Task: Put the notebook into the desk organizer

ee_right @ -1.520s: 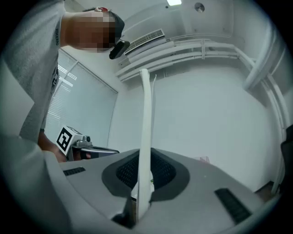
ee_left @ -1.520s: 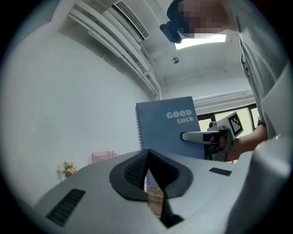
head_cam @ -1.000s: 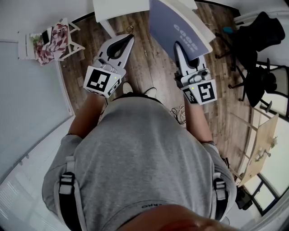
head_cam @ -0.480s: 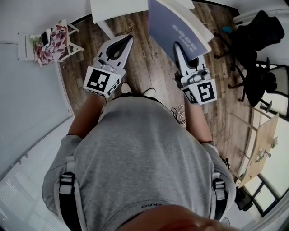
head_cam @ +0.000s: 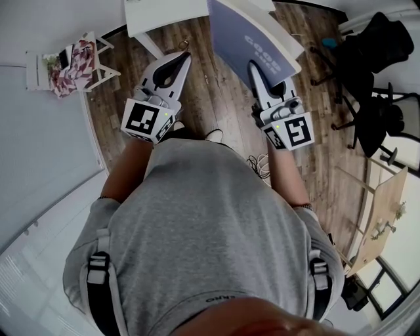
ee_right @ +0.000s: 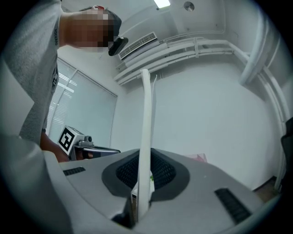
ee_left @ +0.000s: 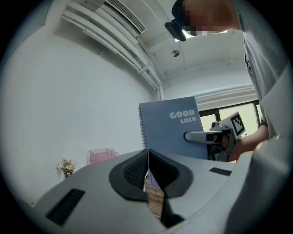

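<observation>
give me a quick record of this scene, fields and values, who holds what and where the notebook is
right gripper: shut on the notebook, gripping it by one edge
notebook: blue, spiral-bound, cover reads GOOD LUCK, held upright in the air above the wood floor
left gripper: shut, nothing between its jaws
desk organizer: pink, off by the white wall, apart from the notebook
task state: notebook not yet in the organizer

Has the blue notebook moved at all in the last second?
Yes, slightly: the notebook, held in the right gripper, has drifted left toward the white table, away from the black chair.
</observation>
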The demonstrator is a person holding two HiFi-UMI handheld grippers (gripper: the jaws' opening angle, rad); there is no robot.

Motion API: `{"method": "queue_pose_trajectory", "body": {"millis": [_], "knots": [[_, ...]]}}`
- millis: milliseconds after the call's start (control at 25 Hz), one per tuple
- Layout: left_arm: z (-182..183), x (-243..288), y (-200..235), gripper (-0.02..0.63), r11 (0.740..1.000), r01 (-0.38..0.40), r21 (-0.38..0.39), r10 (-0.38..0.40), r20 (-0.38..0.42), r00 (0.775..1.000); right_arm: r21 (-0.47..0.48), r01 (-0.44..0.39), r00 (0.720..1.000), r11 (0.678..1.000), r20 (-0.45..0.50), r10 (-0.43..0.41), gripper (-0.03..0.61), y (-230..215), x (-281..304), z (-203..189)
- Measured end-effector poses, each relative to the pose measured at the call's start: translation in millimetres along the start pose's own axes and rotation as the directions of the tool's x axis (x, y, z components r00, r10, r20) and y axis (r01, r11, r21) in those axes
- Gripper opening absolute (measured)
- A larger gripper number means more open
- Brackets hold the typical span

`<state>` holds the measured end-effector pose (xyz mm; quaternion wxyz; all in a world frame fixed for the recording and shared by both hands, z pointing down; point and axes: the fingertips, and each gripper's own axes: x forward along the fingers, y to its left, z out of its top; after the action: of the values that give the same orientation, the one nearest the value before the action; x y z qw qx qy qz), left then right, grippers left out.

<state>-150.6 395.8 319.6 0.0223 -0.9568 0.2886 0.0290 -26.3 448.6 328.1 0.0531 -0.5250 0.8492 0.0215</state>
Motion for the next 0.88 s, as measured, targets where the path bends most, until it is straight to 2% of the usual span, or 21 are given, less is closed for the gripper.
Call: {"method": "queue_pose_trajectory", "body": {"millis": [200, 440, 880], "knots": [[-5, 13, -2, 0.021, 1.000, -0.010, 0.003, 0.010, -0.005, 1.000, 0.004, -0.008, 1.000, 1.000, 0.000, 0.008, 0.037, -14, 0, -2], [-12, 33, 19, 0.023, 1.000, -0.027, -0.012, 0.027, -0.006, 1.000, 0.003, -0.012, 1.000, 1.000, -0.012, 0.012, 0.037, -31, 20, -10], [-21, 88, 105, 0.023, 1.000, -0.014, -0.028, 0.015, 0.010, 1.000, -0.006, -0.017, 0.999, 1.000, -0.035, 0.017, 0.037, -71, 114, -19]]}}
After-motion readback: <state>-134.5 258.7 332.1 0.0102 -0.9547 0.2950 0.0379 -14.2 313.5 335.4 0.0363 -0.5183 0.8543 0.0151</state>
